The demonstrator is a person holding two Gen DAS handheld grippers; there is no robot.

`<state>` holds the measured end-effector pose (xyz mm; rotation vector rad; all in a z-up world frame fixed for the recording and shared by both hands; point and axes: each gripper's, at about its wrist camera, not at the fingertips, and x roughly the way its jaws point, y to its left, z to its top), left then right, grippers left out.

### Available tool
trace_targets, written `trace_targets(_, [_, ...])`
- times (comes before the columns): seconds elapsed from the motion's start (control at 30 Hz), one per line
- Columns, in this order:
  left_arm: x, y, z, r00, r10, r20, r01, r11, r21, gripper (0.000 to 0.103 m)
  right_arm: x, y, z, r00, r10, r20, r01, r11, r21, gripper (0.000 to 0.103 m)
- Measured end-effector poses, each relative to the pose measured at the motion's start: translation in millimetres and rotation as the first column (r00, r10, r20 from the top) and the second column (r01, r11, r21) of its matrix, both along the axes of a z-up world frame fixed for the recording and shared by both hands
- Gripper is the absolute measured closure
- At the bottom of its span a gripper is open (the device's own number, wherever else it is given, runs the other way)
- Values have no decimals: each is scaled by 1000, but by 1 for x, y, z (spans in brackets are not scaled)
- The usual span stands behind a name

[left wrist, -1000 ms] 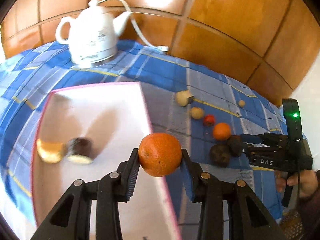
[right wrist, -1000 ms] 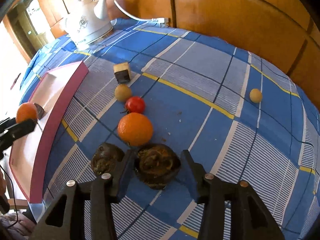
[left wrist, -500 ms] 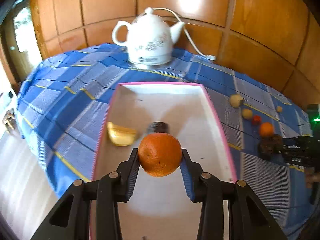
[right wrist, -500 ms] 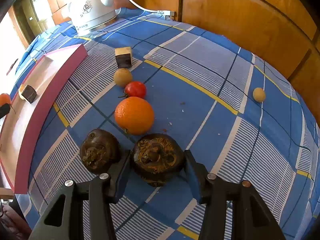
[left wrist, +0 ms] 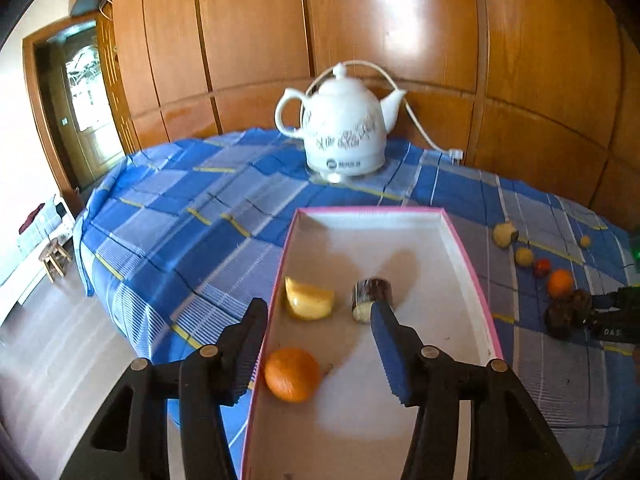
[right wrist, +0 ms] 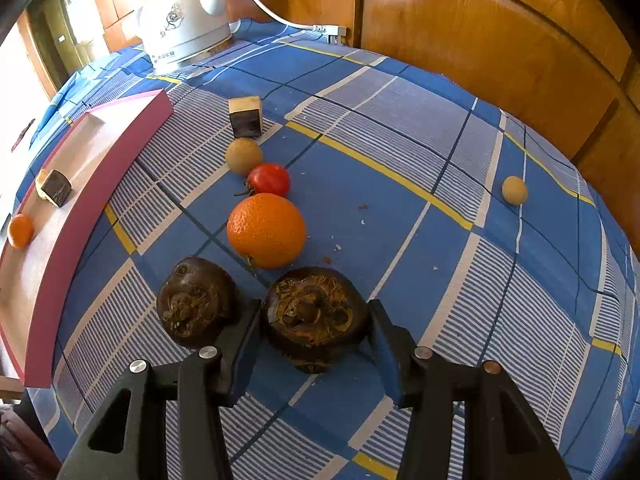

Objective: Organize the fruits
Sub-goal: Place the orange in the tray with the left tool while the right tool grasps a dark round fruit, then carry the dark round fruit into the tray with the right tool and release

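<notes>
My left gripper (left wrist: 320, 344) is open above the pink-rimmed white tray (left wrist: 468, 264). An orange (left wrist: 293, 374) lies loose in the tray below it, near a yellow wedge (left wrist: 309, 300) and a dark cut piece (left wrist: 370, 298). My right gripper (right wrist: 314, 350) has its jaws on both sides of a dark brown round fruit (right wrist: 316, 316) resting on the cloth. A second dark fruit (right wrist: 194, 306), a large orange (right wrist: 266, 230), a red tomato (right wrist: 269, 179), a tan ball (right wrist: 243, 155) and a cut block (right wrist: 245, 116) lie in a row beyond.
A white electric kettle (left wrist: 344, 132) with its cord stands at the back of the blue checked tablecloth (right wrist: 400, 140). A small tan ball (right wrist: 514, 189) lies apart at the right. Wooden panelling (left wrist: 400, 40) backs the table. The table edge drops off at the left.
My left gripper has opened and let go of the orange, which now lies in the tray. The right gripper has closed in around the dark fruit.
</notes>
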<state>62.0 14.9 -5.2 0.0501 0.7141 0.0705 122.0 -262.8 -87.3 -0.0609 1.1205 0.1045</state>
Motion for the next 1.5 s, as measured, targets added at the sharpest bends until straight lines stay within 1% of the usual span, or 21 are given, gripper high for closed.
trace_targets(0.2, [-6, -6, 10, 999, -11, 33, 10, 1000, 22, 41, 0, 0, 0, 1000, -3, 1, 3, 1000, -1, 51])
trace_targets(0.37, [-8, -7, 11, 999, -17, 31, 16, 1000, 25, 40, 0, 1, 1, 1000, -5, 0, 5, 1000, -3, 51])
trace_targets(0.63, [-11, -9, 10, 999, -21, 26, 20, 999, 28, 34, -1, 0, 3, 1000, -10, 11, 10, 1000, -15, 52])
trace_targets(0.73, [-10, -6, 4, 1000, -23, -4, 23, 1000, 3, 34, -1, -2, 9, 999, -25, 36, 25, 1000, -13, 52])
trace_targets(0.87, [-10, 3, -7, 998, -25, -57, 21, 998, -64, 32, 1, -6, 14, 997, -46, 54, 47, 999, -13, 52])
trace_targets(0.93, [-10, 7, -10, 998, -16, -67, 12, 998, -68, 28, 1, -7, 13, 997, -49, 53, 50, 998, -26, 52])
trace_targets(1.03, [-11, 21, -12, 997, 8, -75, -16, 995, -98, 24, 0, -5, 17, 997, -42, 69, 45, 998, -35, 52])
trace_targets(1.1, [-12, 29, -12, 997, 28, -75, -35, 994, -106, 22, -3, 1, 24, 995, -25, 95, 30, 998, -57, 52])
trace_targets(1.17, [-11, 36, -13, 996, 43, -79, -51, 992, -113, 22, -5, 8, 32, 994, -7, 107, 13, 998, -56, 52])
trace_targets(1.27, [-11, 45, -14, 995, 60, -77, -69, 990, -121, 22, -12, 31, 44, 989, 51, 137, -41, 996, -76, 52])
trace_targets(1.4, [-12, 54, -16, 994, 75, -77, -84, 987, -134, 22, -15, 77, 59, 979, 128, 161, -124, 992, -36, 52])
trace_targets(1.5, [-13, 58, -17, 994, 79, -77, -89, 987, -132, 22, -14, 115, 64, 969, 173, 175, -178, 984, 15, 52])
